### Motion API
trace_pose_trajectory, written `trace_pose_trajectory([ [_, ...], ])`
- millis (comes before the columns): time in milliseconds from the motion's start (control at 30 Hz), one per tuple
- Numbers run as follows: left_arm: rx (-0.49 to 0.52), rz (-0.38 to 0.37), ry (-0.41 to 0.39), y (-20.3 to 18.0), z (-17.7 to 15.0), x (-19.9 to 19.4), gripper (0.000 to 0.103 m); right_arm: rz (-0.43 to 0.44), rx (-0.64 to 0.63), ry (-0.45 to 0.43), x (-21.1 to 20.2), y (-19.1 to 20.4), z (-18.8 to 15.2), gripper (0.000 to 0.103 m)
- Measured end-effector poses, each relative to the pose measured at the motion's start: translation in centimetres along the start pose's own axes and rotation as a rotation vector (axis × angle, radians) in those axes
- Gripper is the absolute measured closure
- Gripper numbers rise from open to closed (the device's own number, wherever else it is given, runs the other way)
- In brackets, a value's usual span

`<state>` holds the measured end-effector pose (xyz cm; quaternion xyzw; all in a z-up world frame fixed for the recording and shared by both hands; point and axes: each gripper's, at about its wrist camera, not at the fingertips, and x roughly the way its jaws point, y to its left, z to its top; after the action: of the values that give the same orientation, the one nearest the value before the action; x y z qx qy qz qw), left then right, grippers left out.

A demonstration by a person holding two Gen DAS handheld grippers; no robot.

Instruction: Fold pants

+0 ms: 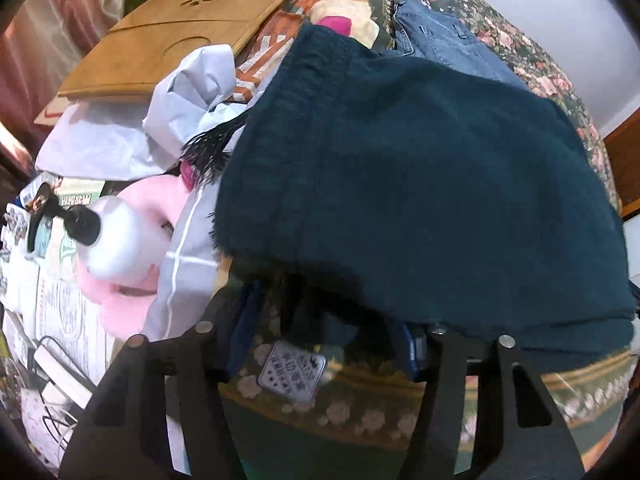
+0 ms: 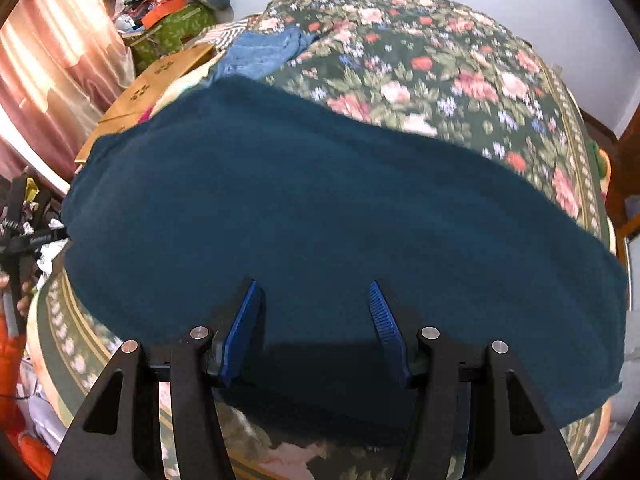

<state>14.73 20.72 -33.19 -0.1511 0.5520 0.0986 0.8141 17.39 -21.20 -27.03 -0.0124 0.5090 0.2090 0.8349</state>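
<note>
1. The dark teal pants [image 2: 320,220] lie spread across the flowered bedspread [image 2: 460,80]; in the right wrist view they fill the middle of the frame from 9 o'clock to 3 o'clock
2. The right gripper [image 2: 314,332] hangs over the near part of the pants, its blue pads [image 2: 240,332] apart with teal cloth showing in the gap; the pads press on nothing, so it is released
3. In the left wrist view the pants [image 1: 420,180] run from 12 o'clock down to 4 o'clock, and their near edge droops over the tips of the left gripper [image 1: 320,332]
4. The left fingertips sit in shadow under that edge; the jaws stand apart, but whether they pinch the cloth I cannot tell
5. The cloth looks thick, soft and matte, a fuzzy knit with a slightly frayed edge at 9 o'clock and a faint lengthwise seam
6. Blue jeans [image 1: 448,40] lie beyond the pants at 12 o'clock, partly beneath them
7. At 10 o'clock of the pants in the left view lie crumpled white paper [image 1: 188,92] and a brown cardboard box [image 1: 180,28]
8. At 9 o'clock lies a pink ring-shaped cushion [image 1: 132,248] with a white pump bottle [image 1: 116,236] on it
</note>
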Motion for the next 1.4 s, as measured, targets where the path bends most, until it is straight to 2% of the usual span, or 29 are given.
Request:
trace_pose_trajectory([
  [67,0.044,0.025,-0.018,-0.8,-0.1,-0.3,0.059,0.007,0.009,-0.006,-0.1,-0.1,-0.2,0.050],
  [100,0.062,0.060,-0.033,-1.0,-0.2,-0.5,0.069,0.011,0.015,-0.010,-0.2,-0.2,-0.3,0.050],
  [133,0.078,0.094,-0.046,-1.2,-0.3,-0.8,0.073,0.013,0.020,-0.012,-0.2,-0.2,-0.3,0.050],
  [200,0.099,0.142,-0.074,-1.2,-0.3,-1.3,0.078,0.011,0.019,-0.014,-0.2,-0.1,-0.3,0.050],
  [300,0.075,0.161,-0.077,0.0,0.0,-1.5,0.078,0.010,0.014,-0.013,-0.2,0.0,-0.3,0.050],
  [333,0.063,0.208,-0.088,0.3,0.1,-1.6,0.087,0.010,0.015,-0.013,-0.2,0.0,-0.3,0.050],
  [367,0.053,0.388,-0.110,0.9,0.2,-1.6,0.102,0.006,0.015,-0.013,-0.2,0.0,-0.3,0.050],
  [400,0.030,0.513,-0.125,2.0,0.3,-1.5,0.102,0.004,0.015,-0.015,-0.2,0.0,-0.4,0.050],
  [433,-0.039,0.442,-0.101,4.2,0.3,-1.5,0.102,0.006,0.017,-0.018,-0.3,0.0,-0.4,0.050],
  [467,-0.161,0.236,-0.047,7.2,0.1,-1.6,0.102,0.009,0.018,-0.020,-0.3,-0.1,-0.5,0.050],
  [500,-0.253,0.117,-0.033,9.2,-0.1,-2.0,0.102,0.013,0.021,-0.023,-0.3,-0.2,-0.6,0.050],
  [533,-0.302,0.082,-0.054,10.5,-0.3,-2.8,0.102,0.016,0.025,-0.025,-0.3,-0.3,-0.6,0.050],
  [567,-0.307,0.089,-0.089,11.0,-0.4,-3.8,0.102,0.018,0.029,-0.025,-0.3,-0.3,-0.6,0.050],
  [667,-0.277,0.053,-0.166,11.0,-0.4,-6.8,0.100,0.010,0.033,-0.024,-0.1,-0.1,-0.4,0.048],
  [700,-0.259,0.029,-0.177,10.5,-0.3,-7.5,0.096,0.008,0.033,-0.024,0.0,-0.1,-0.3,0.048],
  [767,-0.222,0.008,-0.187,9.2,0.0,-8.2,0.082,0.002,0.035,-0.025,0.0,0.0,-0.2,0.047],
  [833,-0.184,-0.016,-0.188,7.5,0.1,-8.5,0.047,0.002,0.036,-0.026,0.0,-0.1,-0.3,0.046],
  [900,-0.158,-0.050,-0.190,5.7,0.2,-8.0,0.036,0.004,0.041,-0.027,-0.1,-0.2,-0.3,0.046],
  [1100,-0.129,-0.134,-0.041,1.8,0.9,-4.2,0.036,-0.006,0.036,-0.023,-0.6,-0.5,-0.6,0.046],
  [1167,-0.125,-0.144,0.026,0.8,1.2,-2.4,0.041,-0.018,0.035,-0.025,-0.8,-0.7,-0.9,0.046],
  [1200,-0.119,-0.140,0.043,0.2,1.2,-1.9,0.050,-0.020,0.039,-0.026,-1.0,-0.9,-1.1,0.046],
  [1267,-0.097,-0.102,0.043,-0.8,1.3,-1.5,0.058,-0.020,0.046,-0.031,-1.2,-1.2,-1.4,0.046],
  [1300,-0.079,-0.072,0.036,-1.3,1.4,-1.6,0.073,-0.023,0.050,-0.033,-1.3,-1.4,-1.6,0.046],
  [1333,-0.066,-0.074,0.032,-1.8,1.4,-1.8,0.091,-0.025,0.054,-0.035,-1.4,-1.6,-1.7,0.046],
  [1367,-0.058,-0.086,0.028,-2.1,1.5,-2.0,0.094,-0.027,0.057,-0.036,-1.5,-1.7,-1.7,0.046],
  [1400,-0.043,-0.046,0.005,-2.8,1.5,-2.6,0.094,-0.029,0.061,-0.038,-1.6,-1.8,-1.8,0.046],
])
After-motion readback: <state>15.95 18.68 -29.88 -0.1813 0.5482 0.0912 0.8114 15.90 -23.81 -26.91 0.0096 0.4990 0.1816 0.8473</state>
